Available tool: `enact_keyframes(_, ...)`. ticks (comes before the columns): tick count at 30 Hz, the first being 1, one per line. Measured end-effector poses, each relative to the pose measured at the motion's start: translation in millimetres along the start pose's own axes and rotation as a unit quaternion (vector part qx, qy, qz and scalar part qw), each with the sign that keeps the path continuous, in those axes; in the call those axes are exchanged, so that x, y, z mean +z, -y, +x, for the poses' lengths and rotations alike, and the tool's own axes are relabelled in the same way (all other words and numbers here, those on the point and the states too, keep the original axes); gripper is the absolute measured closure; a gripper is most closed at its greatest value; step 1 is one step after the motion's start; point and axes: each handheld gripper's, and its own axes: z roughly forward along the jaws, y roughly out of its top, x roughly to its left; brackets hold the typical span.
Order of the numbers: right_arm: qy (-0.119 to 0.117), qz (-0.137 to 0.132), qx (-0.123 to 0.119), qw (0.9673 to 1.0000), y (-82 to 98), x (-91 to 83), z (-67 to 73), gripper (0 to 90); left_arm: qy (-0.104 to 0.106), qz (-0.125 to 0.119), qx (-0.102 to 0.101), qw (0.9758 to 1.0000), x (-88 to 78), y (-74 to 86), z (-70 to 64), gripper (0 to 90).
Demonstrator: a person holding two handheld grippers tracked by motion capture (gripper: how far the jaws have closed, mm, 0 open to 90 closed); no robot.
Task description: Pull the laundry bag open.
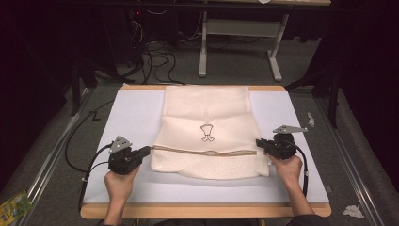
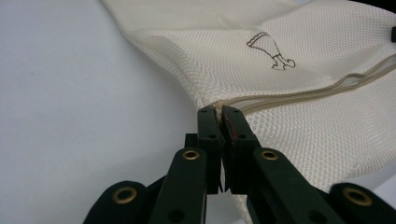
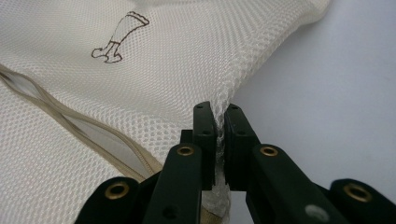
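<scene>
One mesh bag lies flat on the white surface, and two grippers are on it, one per side. The left gripper has its jaws clamped on the bag's left edge, right where the drawstring comes out. The right gripper pinches the mesh of the opposite edge, jaws nearly together with fabric bunched between them. One small printed figure sits mid-bag (a single dark outline), just above the drawstring line.
</scene>
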Motion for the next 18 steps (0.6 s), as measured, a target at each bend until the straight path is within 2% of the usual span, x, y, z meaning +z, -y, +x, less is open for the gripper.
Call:
enact_keyframes(6, 0.003, 0.011, 0.010, 0.9999, 9.3, 5.1, -2.2, 85.4, 0.005, -0.001, -0.006, 1.0000, -1.8, 0.2, -0.2, 86.8)
enact_keyframes(8, 0.003, 0.011, 0.009, 0.9999, 10.5, 5.7, -1.5, 85.0, 0.001, -0.001, -0.007, 1.0000, -1.6, 0.3, 0.1, 86.8)
enact_keyframes(11, 0.005, 0.020, 0.008, 0.9998, 13.4, 8.7, -1.9, 84.2, 0.000, 0.007, -0.011, 0.9999, 0.6, 0.8, 0.5, 86.6)
enact_keyframes(18, 0.015, 0.033, 0.002, 0.9994, 19.4, 16.4, -2.0, 81.5, -0.011, 0.024, -0.006, 0.9996, 10.1, 1.9, 0.2, 86.1)
